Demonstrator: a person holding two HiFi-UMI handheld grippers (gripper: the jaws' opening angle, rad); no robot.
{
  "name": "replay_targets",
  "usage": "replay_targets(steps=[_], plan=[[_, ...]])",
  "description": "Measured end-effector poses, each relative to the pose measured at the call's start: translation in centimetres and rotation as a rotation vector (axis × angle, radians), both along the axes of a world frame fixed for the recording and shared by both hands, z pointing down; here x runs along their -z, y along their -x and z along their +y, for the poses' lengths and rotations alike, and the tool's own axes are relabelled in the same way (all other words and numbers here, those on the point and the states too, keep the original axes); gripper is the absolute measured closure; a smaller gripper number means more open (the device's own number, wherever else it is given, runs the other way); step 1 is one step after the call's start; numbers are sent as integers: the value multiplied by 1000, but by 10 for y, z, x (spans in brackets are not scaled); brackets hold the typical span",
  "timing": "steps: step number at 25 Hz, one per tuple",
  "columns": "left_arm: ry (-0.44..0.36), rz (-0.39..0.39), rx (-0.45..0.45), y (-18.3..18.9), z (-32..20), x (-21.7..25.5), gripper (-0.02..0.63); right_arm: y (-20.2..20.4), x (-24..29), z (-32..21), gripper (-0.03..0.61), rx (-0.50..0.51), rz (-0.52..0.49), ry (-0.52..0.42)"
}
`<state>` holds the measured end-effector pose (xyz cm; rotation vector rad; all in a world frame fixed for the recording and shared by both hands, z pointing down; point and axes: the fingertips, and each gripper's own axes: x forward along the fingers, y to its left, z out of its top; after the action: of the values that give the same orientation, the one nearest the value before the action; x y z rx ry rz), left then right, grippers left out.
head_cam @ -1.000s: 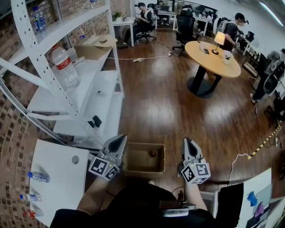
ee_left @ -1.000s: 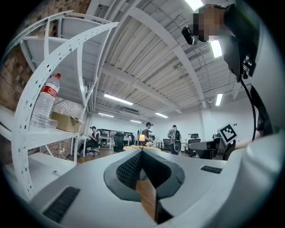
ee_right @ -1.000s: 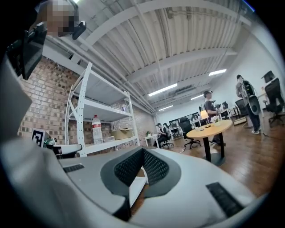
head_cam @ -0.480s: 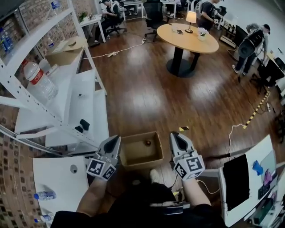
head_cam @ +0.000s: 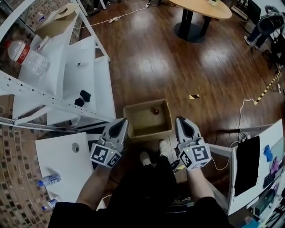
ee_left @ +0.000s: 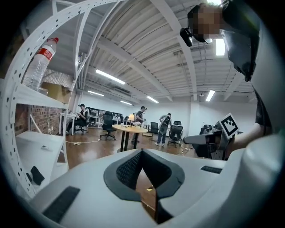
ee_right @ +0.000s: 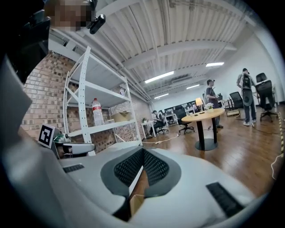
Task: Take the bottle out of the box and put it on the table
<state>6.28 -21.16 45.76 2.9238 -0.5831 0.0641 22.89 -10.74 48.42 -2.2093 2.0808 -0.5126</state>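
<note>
You're at the reach: left claw (head_cam: 123, 122) and right claw (head_cam: 180, 120) are both closed and empty, flanking the box (head_cam: 142, 122) on the floor. The small dark thing (head_cam: 156, 111) at its far end is probably the bottle, so next open one claw and lower it in. The table (head_cam: 58, 160) is at your left.

i count two grippers, my left gripper (head_cam: 122, 121) and my right gripper (head_cam: 180, 120), and two boxes: one open cardboard box (head_cam: 147, 132) on the floor and a second cardboard box (head_cam: 60, 20) up on the shelf rack (head_cam: 73, 49). there are three bottles: one large bottle (head_cam: 24, 54) on the rack and two small bottles (head_cam: 49, 180) (head_cam: 48, 205) on the one white table (head_cam: 62, 156). i also count two small black things (head_cam: 84, 95) (head_cam: 79, 102) on a lower shelf, one round wooden table (head_cam: 202, 6), and one small dark round thing (head_cam: 156, 111) in the floor box.
</note>
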Motion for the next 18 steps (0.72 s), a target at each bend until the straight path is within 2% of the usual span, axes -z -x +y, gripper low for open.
replay_targets(steps=[8,14,18], plan=[[31,-33,37,-33,-31,-58,609,-9,-58,-50,574,87,10,72],[81,-62,59,-58,-46,-136,609,-20,-124,-70,574,140,2,141],[79,-102,53,-73,-52,-199,609,-28,-182,-81,575,158,-29,174]])
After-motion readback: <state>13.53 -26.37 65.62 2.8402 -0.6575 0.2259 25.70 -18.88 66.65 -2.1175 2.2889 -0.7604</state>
